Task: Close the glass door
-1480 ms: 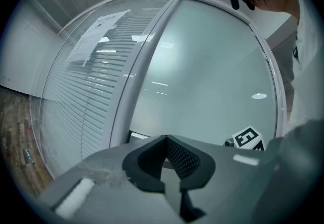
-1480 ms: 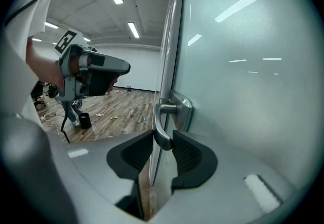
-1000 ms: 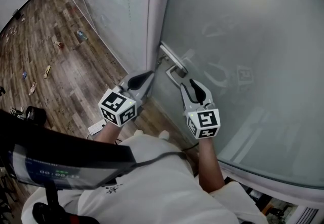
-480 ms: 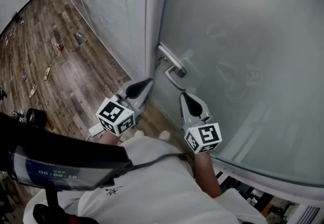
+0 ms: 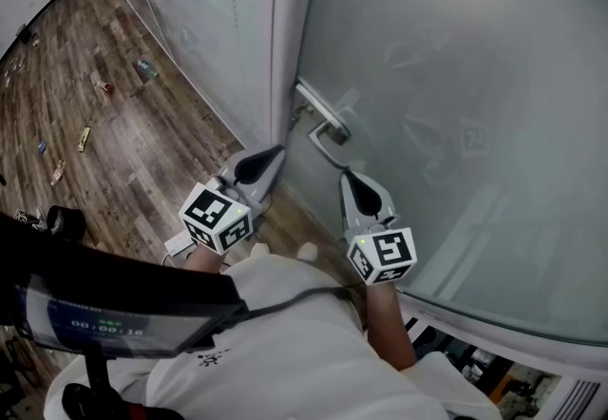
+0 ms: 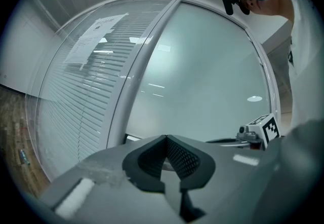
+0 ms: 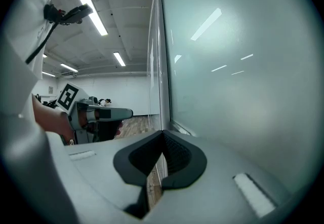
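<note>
Jaws pressed together, empty, on both: left gripper (image 5: 269,155) level near frame (image 5: 285,28); right gripper (image 5: 351,178) just under glass door (image 5: 456,76) handle (image 5: 321,110), not touching.

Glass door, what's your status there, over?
Left hand-held gripper shut, empty. Right hand-held gripper shut, empty, just short of the handle. Glass door by the frame; latched or not, can't tell. Nothing seen in the way.

Wood floor (image 5: 142,152) — scattered small litter (image 5: 145,67); slatted blinds (image 6: 76,96) — posted paper sheet (image 6: 96,38).
</note>
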A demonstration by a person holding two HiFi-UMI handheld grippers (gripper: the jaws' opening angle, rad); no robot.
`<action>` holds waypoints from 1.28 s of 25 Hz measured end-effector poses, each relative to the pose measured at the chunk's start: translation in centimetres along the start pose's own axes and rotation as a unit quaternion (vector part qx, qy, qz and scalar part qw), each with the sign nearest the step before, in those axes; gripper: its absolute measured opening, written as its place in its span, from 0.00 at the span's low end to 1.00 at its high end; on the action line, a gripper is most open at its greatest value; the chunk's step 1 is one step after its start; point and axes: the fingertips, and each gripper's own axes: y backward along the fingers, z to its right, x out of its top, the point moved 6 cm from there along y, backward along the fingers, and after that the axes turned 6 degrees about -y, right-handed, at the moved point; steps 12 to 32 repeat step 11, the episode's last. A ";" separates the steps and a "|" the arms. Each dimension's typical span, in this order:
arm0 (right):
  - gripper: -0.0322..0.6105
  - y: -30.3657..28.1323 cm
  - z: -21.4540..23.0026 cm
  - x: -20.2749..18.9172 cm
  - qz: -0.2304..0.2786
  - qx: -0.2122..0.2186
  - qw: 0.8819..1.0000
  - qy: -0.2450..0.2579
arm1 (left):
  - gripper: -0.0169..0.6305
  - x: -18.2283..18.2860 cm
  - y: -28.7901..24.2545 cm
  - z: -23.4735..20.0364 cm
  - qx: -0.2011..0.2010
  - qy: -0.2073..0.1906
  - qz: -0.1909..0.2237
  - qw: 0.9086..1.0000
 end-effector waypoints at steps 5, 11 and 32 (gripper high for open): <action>0.06 0.4 -0.1 -0.6 -0.005 -0.010 1.000 0.006 | 0.02 -0.5 0.2 0.2 -0.006 0.002 -0.001 1.000; 0.06 -1.7 -0.5 0.1 -0.012 -0.022 1.000 0.011 | 0.02 0.2 0.3 -2.1 -0.011 0.004 -0.001 1.000; 0.06 -1.7 -0.5 0.1 -0.012 -0.022 1.000 0.011 | 0.02 0.2 0.3 -2.1 -0.011 0.004 -0.001 1.000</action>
